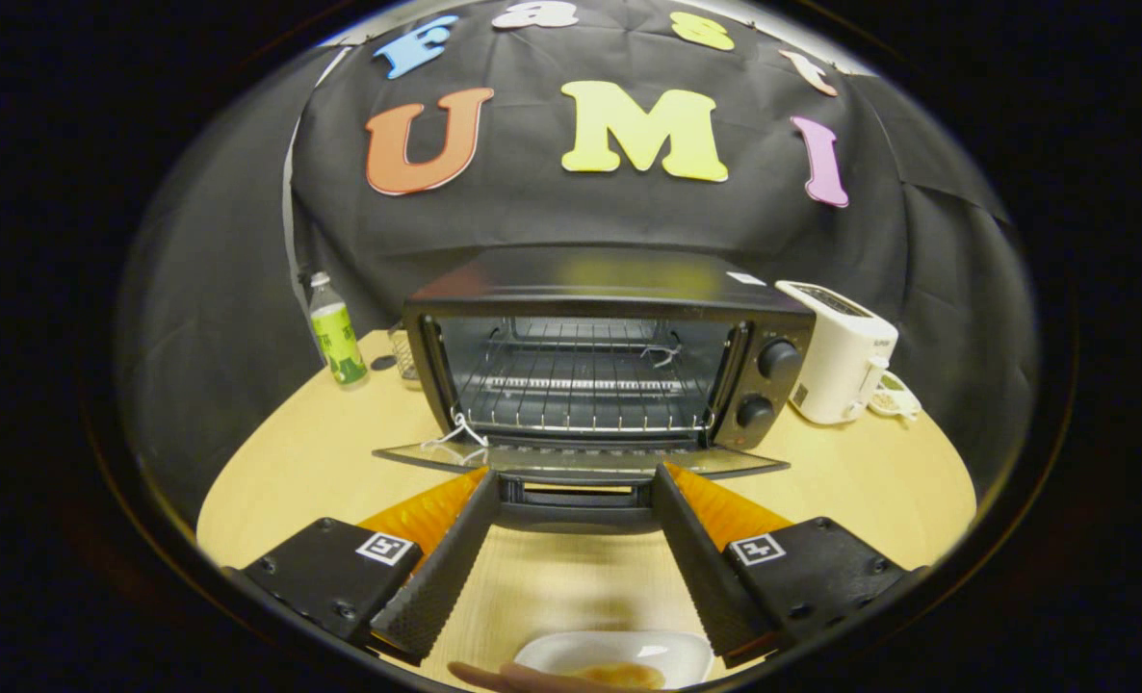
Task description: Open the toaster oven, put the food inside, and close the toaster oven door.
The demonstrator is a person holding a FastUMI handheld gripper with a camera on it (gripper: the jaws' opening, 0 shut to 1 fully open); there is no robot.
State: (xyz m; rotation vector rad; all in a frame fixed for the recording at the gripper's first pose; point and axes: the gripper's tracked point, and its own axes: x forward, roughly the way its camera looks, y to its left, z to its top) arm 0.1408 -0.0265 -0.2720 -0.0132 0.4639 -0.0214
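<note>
1. Tool (576, 481) fingers stand spread, pinching nothing, their tips at either end of the door handle (576, 500), with bare worktop (282, 472) between them.
2. Toaster oven (609, 356) sits just ahead, its door (581, 460) dropped flat; the wire rack (581, 385) inside is bare.
3. White dish (619, 654) holding browned food (624, 676) lies nearest the camera between the fingers.
4. Bottle (335, 332) stands left of the oven, white toaster (836, 351) right.

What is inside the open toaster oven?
Inside the toaster oven, just a bare wire rack; no food. The open tool hovers by its lowered door. Below the rack is unclear.
</note>
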